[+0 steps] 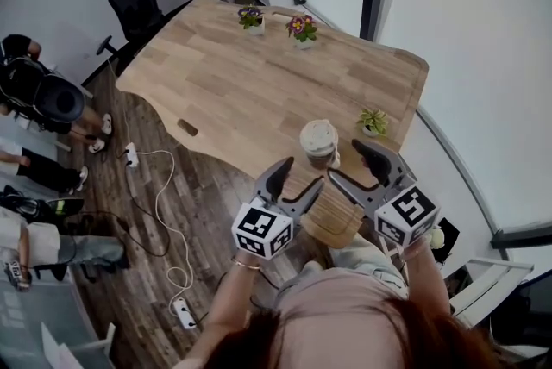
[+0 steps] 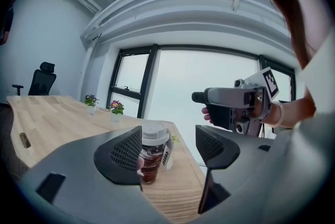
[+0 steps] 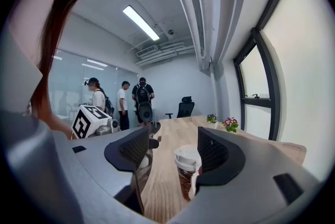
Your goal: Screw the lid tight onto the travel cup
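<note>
The travel cup [image 1: 319, 139] stands upright on the wooden table [image 1: 224, 83] near its front edge, with a white lid [image 2: 155, 134] on top and dark contents. My left gripper [image 1: 300, 176] hangs open just short of the cup, nothing between its pads. My right gripper [image 1: 347, 162] is open too, beside the cup on its right and not touching it. In the left gripper view the cup [image 2: 153, 160] shows partly behind the left jaw, ahead of the gripper [image 2: 167, 150]. The right gripper view has the cup [image 3: 186, 176] partly behind the right jaw of the gripper [image 3: 172, 154].
Two potted flowers [image 1: 251, 17] [image 1: 302, 28] stand at the table's far end, and a small green plant [image 1: 373, 121] sits near the cup. An office chair [image 1: 134, 1] and people [image 1: 39, 100] are at the left. Cables and a power strip [image 1: 184, 312] lie on the floor.
</note>
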A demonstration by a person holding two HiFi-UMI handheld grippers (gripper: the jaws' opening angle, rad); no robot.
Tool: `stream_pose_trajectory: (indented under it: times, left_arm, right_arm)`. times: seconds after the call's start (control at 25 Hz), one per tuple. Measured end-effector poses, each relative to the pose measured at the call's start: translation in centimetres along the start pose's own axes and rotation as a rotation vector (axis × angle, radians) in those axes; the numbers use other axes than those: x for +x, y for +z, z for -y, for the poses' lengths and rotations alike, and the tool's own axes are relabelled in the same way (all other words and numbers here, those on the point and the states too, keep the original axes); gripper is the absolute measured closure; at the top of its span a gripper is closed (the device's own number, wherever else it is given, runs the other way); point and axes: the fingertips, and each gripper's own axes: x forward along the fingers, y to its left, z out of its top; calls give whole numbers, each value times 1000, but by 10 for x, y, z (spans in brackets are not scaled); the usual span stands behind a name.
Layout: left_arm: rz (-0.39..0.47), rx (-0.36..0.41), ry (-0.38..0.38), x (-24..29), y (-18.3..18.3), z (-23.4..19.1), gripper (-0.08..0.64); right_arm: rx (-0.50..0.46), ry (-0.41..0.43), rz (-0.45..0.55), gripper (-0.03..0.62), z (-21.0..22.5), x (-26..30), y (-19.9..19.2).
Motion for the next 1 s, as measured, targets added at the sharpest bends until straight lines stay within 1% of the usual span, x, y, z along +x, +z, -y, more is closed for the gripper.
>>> stream_pose_trajectory:
  times: [0.2,0.32,0.52,0.68,0.88,1.0]
  left_arm:
    - [-58,21,-15,20,-18,-18,250]
    - [-68,12,-24,31,-26,-28,249]
    - [-102,7,-41,47,-38,-39,225]
    - [-150,39,-56,60,-54,-44,216]
    - [-168,23,-93,71,-64,-50,207]
    - [-202,52,-134,79,-73,-49,199]
  right_arm:
    - [-14,53,-61,310,14,23,-16]
    - [-10,79,-92,299,21,35,-26]
    - [2,121,-140,287,34,53,-43]
    - [19,164,-173,280,42,63,-56]
    - [27,239,-215,257,43,76,-69]
    - [40,288,-237,241,44,82,-76]
